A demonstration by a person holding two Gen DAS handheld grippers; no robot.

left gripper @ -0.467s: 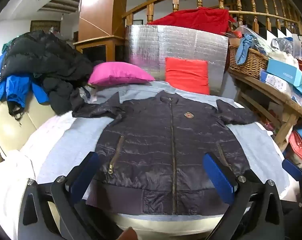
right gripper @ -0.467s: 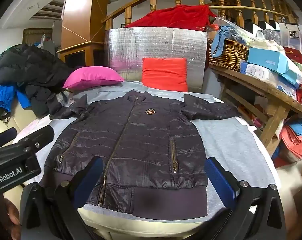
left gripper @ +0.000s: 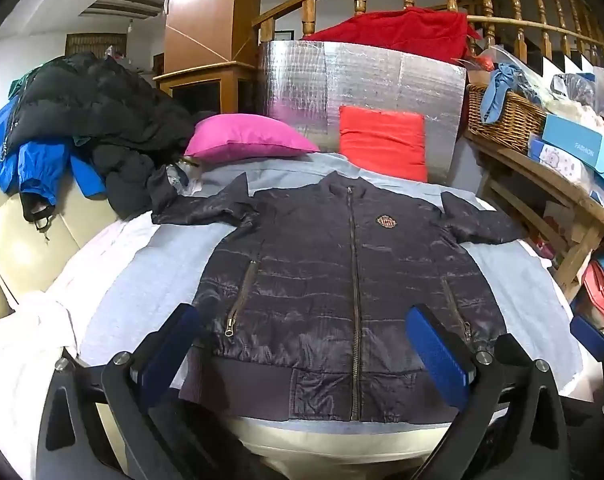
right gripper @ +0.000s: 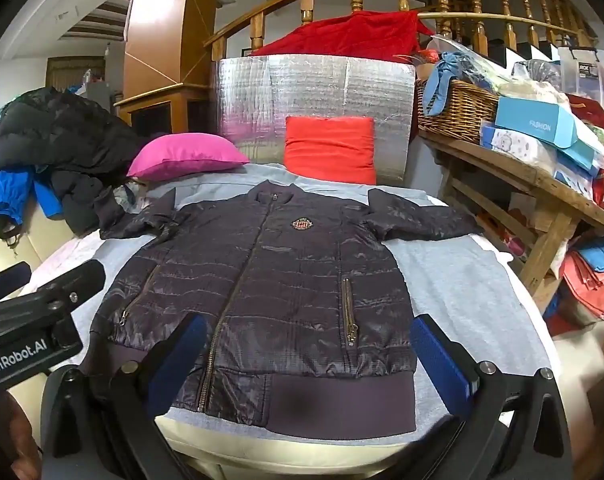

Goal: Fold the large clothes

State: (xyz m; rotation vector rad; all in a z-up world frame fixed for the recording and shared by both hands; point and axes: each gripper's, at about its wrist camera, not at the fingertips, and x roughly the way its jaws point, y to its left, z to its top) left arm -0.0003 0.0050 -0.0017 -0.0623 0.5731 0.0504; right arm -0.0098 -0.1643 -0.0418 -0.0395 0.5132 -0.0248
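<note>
A dark puffy jacket [left gripper: 342,292] is being shown lying flat and face up on a grey sheet [left gripper: 141,280] that is spread over a pale couch. Its zipper is done up, a small badge [left gripper: 386,221] is being seen on the chest, and both short-looking sleeves are spread out to the sides. The left gripper [left gripper: 306,352] is being held over the bottom edge of the jacket, with its blue pads [left gripper: 438,348] wide apart and nothing between them. The right gripper [right gripper: 310,356] is being held the same way, low over the hem [right gripper: 334,404], its jaws spread wide and gripping nothing. In the right view, the left gripper is being seen at the left side, just beside the jacket. A pink pillow [left gripper: 245,136] and a red pillow [left gripper: 382,140] are being seen behind the collar, against a shiny silver board [left gripper: 362,80]. A heap of black and blue coats [left gripper: 73,120] is piled at the left, and a wicker basket [left gripper: 506,116] is resting on a wooden table at the right.
</note>
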